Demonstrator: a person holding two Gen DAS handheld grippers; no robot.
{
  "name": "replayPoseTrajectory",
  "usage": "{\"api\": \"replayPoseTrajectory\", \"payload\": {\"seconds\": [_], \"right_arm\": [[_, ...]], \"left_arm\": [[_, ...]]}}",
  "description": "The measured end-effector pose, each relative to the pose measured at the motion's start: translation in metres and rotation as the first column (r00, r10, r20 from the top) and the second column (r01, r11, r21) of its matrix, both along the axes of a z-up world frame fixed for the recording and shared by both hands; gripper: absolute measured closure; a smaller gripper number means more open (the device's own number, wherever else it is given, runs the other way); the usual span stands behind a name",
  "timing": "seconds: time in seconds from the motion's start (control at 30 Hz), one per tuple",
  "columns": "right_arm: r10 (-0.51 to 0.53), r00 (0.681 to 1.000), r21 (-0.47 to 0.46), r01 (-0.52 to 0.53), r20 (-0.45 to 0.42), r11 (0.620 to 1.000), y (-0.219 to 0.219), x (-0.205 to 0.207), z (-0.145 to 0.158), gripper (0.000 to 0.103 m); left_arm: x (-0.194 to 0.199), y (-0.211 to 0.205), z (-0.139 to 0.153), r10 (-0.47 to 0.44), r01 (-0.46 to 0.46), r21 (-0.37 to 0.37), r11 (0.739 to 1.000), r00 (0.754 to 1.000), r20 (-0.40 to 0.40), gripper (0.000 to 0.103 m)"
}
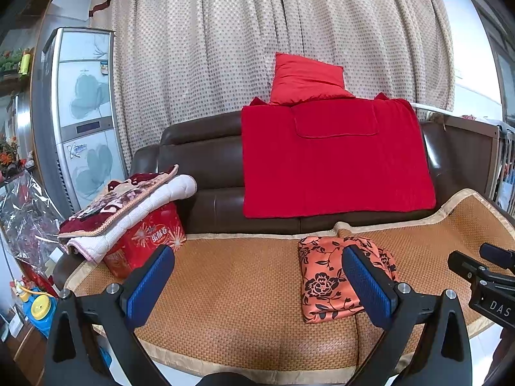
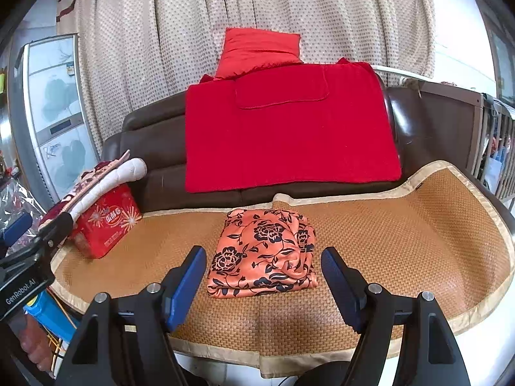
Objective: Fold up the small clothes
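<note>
The orange floral garment (image 2: 264,254) lies in a compact, roughly squared bundle on the woven mat (image 2: 402,244) that covers the sofa seat, its layered edges showing along the near side; judging by that stack, the folding looks finished or close to it, and it sits mid-seat where both hands can reach it. In the right wrist view it lies at about 12 o'clock from the right gripper (image 2: 264,276), just beyond the fingertips and untouched; those jaws stand wide with nothing between the blue pads. In the left wrist view the bundle is off at about 2 o'clock from the left gripper (image 1: 257,276), partly behind its right finger; that gripper too is spread wide and empty, hovering over bare mat. Each gripper appears at the edge of the other's view, both held back from the cloth, which suggests a pause rather than a grab. Further out, a red blanket (image 2: 289,128) drapes the brown sofa back (image 2: 154,148) with a red cushion (image 2: 260,48) above at 12 o'clock, and a red box (image 2: 106,228) under a folded quilt (image 2: 109,180) sits at 9 to 10 o'clock. How many folds the bundle holds, and what kind of garment it is, cannot be made out; the mat's near edge is cut off by the gripper bodies.
</note>
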State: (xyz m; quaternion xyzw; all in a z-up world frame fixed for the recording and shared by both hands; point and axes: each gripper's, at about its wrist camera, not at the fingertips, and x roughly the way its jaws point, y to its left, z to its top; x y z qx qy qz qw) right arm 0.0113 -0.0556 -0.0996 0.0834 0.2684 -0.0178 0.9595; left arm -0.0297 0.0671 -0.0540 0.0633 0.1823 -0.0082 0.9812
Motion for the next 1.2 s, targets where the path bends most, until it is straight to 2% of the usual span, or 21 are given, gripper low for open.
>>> {"api": "replayPoseTrajectory", "payload": {"seconds": [0.83, 1.2], "right_arm": [[0.007, 1.000, -0.033, -0.007, 0.028, 0.999, 0.013, -0.001, 0.013, 0.026], [0.002, 1.000, -0.035, -0.002, 0.018, 0.999, 0.015, 0.002, 0.010, 0.026]], "left_arm": [[-0.006, 0.014, 0.011, -0.023, 0.024, -0.038, 0.999, 0.999, 0.034, 0.000], [-0.002, 0.014, 0.008, -0.035, 0.036, -0.045, 0.998, 0.999, 0.027, 0.000]]}}
